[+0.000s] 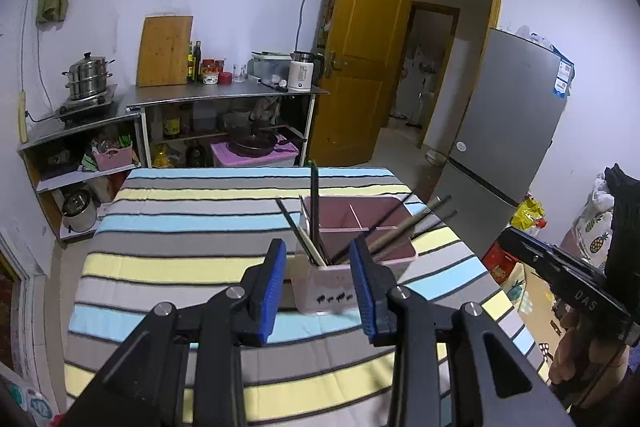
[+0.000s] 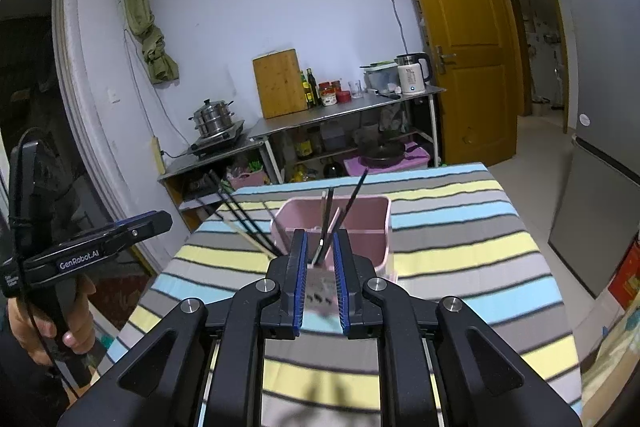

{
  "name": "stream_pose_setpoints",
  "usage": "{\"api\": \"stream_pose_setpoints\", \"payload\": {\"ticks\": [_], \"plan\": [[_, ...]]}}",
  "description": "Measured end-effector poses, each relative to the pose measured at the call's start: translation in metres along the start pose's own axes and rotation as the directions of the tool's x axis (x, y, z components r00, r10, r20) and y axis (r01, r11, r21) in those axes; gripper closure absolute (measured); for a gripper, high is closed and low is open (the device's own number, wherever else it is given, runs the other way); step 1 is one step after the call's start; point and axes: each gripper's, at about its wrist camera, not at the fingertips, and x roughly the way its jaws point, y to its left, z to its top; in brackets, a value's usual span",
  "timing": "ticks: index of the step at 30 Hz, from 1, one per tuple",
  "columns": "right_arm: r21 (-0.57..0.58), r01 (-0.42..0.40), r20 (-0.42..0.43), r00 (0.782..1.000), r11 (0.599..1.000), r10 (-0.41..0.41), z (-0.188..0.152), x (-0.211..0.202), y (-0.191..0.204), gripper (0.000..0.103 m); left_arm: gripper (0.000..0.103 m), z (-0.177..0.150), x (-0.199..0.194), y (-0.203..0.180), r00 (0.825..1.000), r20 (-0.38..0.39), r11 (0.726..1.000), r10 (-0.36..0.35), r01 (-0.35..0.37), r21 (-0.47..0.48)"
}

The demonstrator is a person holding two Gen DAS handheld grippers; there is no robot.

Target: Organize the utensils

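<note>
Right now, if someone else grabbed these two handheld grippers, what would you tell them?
Left gripper: open, nothing in it, in front of the pink utensil holder.
Right gripper: open, nothing in it, facing the same holder.
The holder stands on the striped tablecloth. The chopsticks stand in its near compartment, leaning various ways.
Done: the visible utensils are in the holder.
Left: none seen loose on the cloth; perhaps straighten the leaning chopsticks.
</note>
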Motion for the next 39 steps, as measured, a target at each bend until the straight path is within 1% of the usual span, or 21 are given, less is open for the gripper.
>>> {"api": "stream_pose_setpoints", "payload": {"ticks": [7,12,18,25,33,39], "plan": [[-0.029,0.025,-0.010,1.000,0.999,-0.026,-0.028,-0.013,0.009,0.086,0.067,-0.035,-0.009,-0.006,1.000,0.012,1.000,0.021,-0.021,-0.015],[-0.038,0.050,-0.016,0.999,0.998,-0.051,-0.049,-0.020,0.015,0.086,0.067,-0.053,-0.013,-0.012,0.999,0.013,0.999,0.038,-0.038,0.002],[-0.060,0.071,-0.016,0.997,0.996,-0.072,-0.064,-0.026,0.021,0.086,0.067,-0.077,-0.019,-0.024,0.999,0.010,0.998,0.047,-0.048,0.035],[-0.096,0.085,-0.016,0.996,0.992,-0.087,-0.075,-0.027,0.031,0.086,0.066,-0.089,-0.021,-0.027,0.999,0.020,0.999,0.028,-0.029,0.023],[-0.105,0.099,-0.007,0.995,0.989,-0.101,-0.088,-0.029,0.036,0.086,0.067,-0.103,-0.020,-0.029,0.998,0.051,0.999,0.037,-0.039,0.030],[-0.123,0.120,0.004,0.993,0.985,-0.121,-0.093,-0.027,0.040,0.086,0.067,-0.113,-0.014,-0.028,0.998,0.040,0.998,0.047,-0.049,0.035]]}}
